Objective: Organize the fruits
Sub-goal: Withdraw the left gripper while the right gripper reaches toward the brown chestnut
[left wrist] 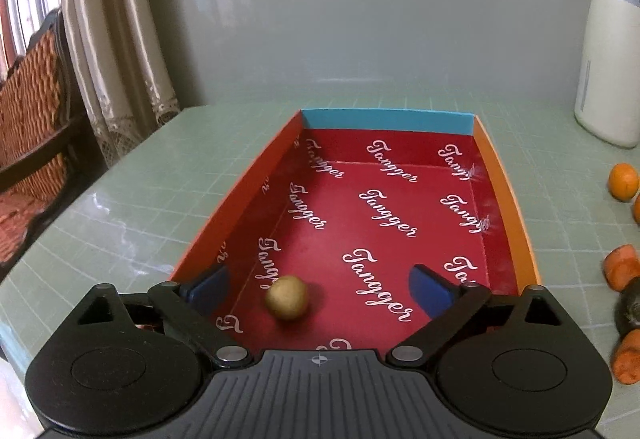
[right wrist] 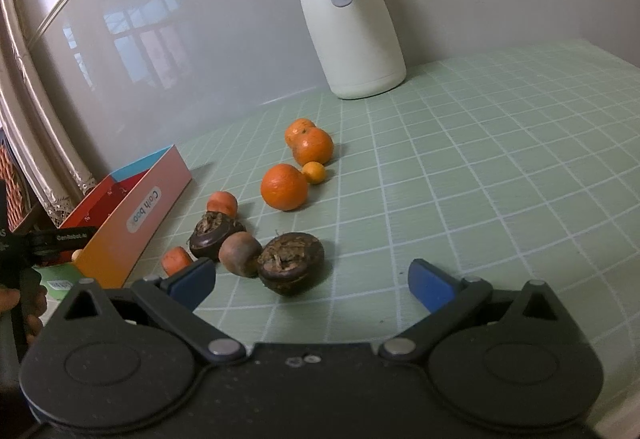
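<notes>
- Left gripper (left wrist: 318, 289): jaws wide apart, gripping nothing, poised over the near end of the box.
- Box (left wrist: 508, 199): open, red printed floor, orange side walls, blue far wall; floor bare apart from one fruit.
- Round tan fruit (left wrist: 287, 297): on the box floor near the near end, left of centre, between the spread blue pads but touching neither.
- Right gripper (right wrist: 310, 279): jaws spread, empty, over the green grid mat (right wrist: 500, 179).
- Loose fruit: a dark brown fruit (right wrist: 290, 263) just beyond the right gripper; oranges (right wrist: 285, 186) farther off, right of the box.
- Open room: mat bare to the right of the fruit.
- White jug (right wrist: 352, 27): far edge, by the wall.
</notes>
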Demonstrator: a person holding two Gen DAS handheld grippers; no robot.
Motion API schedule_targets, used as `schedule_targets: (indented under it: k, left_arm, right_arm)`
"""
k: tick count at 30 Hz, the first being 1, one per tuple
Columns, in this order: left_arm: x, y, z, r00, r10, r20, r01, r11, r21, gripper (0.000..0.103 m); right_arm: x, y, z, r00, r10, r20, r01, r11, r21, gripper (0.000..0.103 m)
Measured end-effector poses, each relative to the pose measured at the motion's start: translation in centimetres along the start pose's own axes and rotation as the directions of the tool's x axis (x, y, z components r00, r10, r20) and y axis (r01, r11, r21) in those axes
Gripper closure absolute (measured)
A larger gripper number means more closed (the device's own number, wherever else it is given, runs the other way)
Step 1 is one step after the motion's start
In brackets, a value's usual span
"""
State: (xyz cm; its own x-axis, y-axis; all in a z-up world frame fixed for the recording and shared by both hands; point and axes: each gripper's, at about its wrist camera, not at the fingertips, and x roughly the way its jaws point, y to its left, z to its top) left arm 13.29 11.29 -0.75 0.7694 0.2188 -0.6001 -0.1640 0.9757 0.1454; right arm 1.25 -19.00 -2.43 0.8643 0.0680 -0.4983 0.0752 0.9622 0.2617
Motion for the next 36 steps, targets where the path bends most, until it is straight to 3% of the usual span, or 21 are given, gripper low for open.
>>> schedule_targets:
  k: [6, 14, 23, 36]
  left_arm:
    - [-1.9, 0.6, 0.7, 0.998, 0.000, 0.063, 0.001, 1.000, -0.007, 0.006]
    - [-6.4, 1.7, 0.1, 0.987, -0.067, 0.149, 0.072, 0.997, -0.028, 0.000]
    - [-8.8, 2.5, -3.4, 0.985, -0.094, 0.142, 0.098, 0.995, -0.018, 0.000]
    - [-9.1, 1.4, -7.6, 0.980, -0.160, 0.120, 0.158, 0.987, 0.028, 0.000]
  right_arm:
    - [-0.2, -0.1, 0.0, 1.000, -0.005, 0.007, 0.005, 1.000, 0.004, 0.000]
    - [-0.3, -0.2, -0.1, 1.000, -0.020, 0.014, 0.020, 1.000, 0.002, 0.000]
    - [-0.2, 0.4, -0.3, 0.999, -0.039, 0.020, 0.040, 0.998, -0.039, 0.000]
    - [0.3, 2.8, -0.4, 0.996, -0.065, 0.056, 0.074, 0.982, -0.175, 0.000]
